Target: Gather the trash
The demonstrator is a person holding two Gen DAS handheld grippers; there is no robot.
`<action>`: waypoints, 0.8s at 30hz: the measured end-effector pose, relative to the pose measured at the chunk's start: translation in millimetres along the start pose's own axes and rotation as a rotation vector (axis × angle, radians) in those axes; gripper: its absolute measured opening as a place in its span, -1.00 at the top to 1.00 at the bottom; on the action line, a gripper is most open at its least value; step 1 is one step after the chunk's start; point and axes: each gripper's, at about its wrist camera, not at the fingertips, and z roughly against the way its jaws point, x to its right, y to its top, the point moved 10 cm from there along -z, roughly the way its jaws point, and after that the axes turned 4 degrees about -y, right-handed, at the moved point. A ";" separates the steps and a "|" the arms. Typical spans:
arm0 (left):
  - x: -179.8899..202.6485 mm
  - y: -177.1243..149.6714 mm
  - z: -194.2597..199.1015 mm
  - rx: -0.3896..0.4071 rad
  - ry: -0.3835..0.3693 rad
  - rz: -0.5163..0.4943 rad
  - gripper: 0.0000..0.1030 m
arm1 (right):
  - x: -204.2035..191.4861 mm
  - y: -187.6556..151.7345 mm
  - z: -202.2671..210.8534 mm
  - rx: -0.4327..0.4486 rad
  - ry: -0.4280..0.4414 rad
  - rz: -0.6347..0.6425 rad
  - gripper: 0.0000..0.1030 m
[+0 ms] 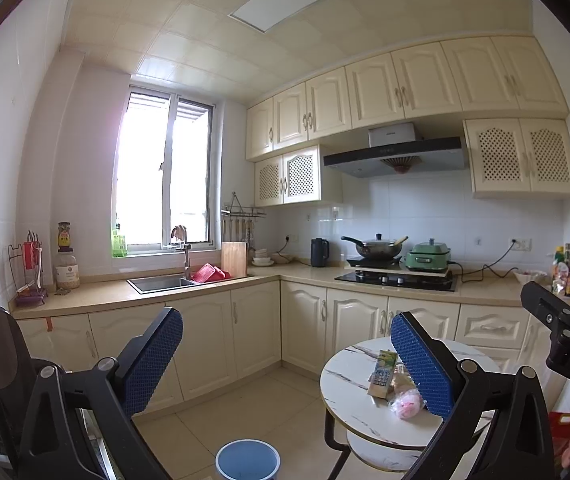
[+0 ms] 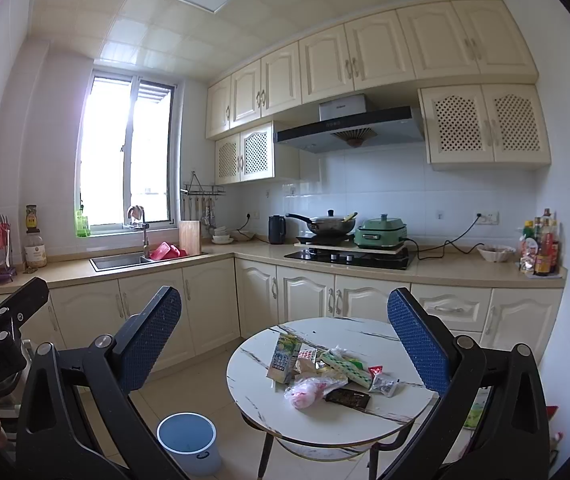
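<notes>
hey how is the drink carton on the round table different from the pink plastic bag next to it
The drink carton is a stiff rectangular box with green and yellow print; the pink plastic bag is soft, crumpled and see-through. The carton sits at the left edge of the litter pile, farther from the camera; the bag lies at the near edge. The carton keeps straight edges, while the bag is a rounded bundle. Both rest on the round marble-patterned table, untouched by either gripper.

Place: a home kitchen.
Fittings: cream cabinets [image 2: 309, 64] above and below, a sink [image 2: 119, 261] under the window [image 2: 125, 152].
Cooking: a hob [image 2: 351, 258] with a wok [image 2: 327, 224], range hood [image 2: 349, 128] overhead.
Counter: kettle [image 2: 276, 229], sauce bottles [image 2: 541, 246].
</notes>
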 end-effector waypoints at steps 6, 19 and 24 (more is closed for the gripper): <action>0.4 0.4 0.7 -0.001 0.002 -0.001 -0.99 | 0.9 1.0 -0.3 -0.003 0.002 -0.001 -1.00; 0.8 0.7 -0.7 -0.004 0.014 0.005 -0.99 | -0.8 -3.9 -2.4 -0.004 0.007 0.001 -1.00; 1.1 -0.4 -6.6 -0.006 0.022 0.003 -0.99 | -0.3 -3.9 -5.5 0.001 0.002 -0.008 -1.00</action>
